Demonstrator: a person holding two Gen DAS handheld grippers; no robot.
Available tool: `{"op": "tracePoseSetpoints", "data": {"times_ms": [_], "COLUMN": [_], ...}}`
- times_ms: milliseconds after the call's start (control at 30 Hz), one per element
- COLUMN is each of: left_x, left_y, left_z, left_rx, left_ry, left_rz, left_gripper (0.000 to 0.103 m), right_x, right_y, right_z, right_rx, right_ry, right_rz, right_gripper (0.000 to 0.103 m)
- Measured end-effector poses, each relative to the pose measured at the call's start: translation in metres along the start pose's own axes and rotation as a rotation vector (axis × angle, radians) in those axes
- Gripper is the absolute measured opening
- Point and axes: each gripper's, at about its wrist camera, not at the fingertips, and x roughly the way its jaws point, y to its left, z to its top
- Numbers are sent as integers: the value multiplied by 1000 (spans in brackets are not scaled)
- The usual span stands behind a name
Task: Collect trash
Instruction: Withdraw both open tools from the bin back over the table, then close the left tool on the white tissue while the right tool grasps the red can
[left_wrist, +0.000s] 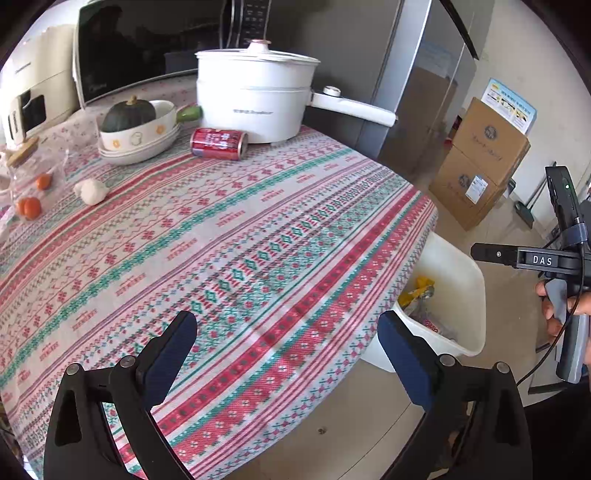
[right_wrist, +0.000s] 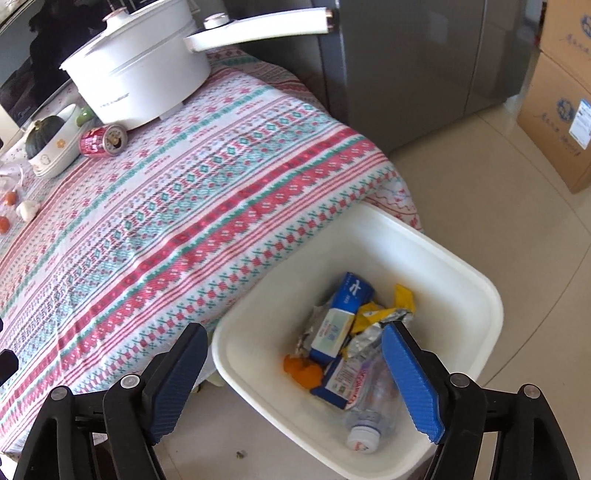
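A red drink can (left_wrist: 218, 143) lies on its side on the patterned tablecloth (left_wrist: 229, 236) by the white pot; it also shows in the right wrist view (right_wrist: 103, 140). A white trash bin (right_wrist: 458, 266) stands on the floor at the table's corner, holding a plastic bottle (right_wrist: 373, 410), blue cartons, foil wrappers and orange peel. My left gripper (left_wrist: 288, 339) is open and empty above the table's near edge. My right gripper (right_wrist: 295, 369) is open and empty above the bin; the left wrist view shows its body (left_wrist: 535, 258) at the right.
A white electric pot (left_wrist: 258, 92) with a long handle, a bowl with a green squash (left_wrist: 136, 129), a garlic bulb (left_wrist: 90, 191) and small tomatoes (left_wrist: 31, 206) sit at the table's back. A grey fridge (left_wrist: 388, 74) and cardboard boxes (left_wrist: 484, 162) stand behind.
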Motion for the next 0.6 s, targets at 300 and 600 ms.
{"op": "tracePoseSetpoints", "data": {"times_ms": [300,600], "left_x": [-14,-25], "left_y": [59,148], "left_z": [-7,6], "left_rx": [-88,-213], "left_ry": [-17,-34], "left_rz": [91,175], "left_gripper": [101,101], "right_x": [20,47], "right_y": [69,128], "right_z": [11,15], "right_rx": [-64,-178], "right_ry": [4,15], "right_rz": [54,61], "right_gripper": [84,84]}}
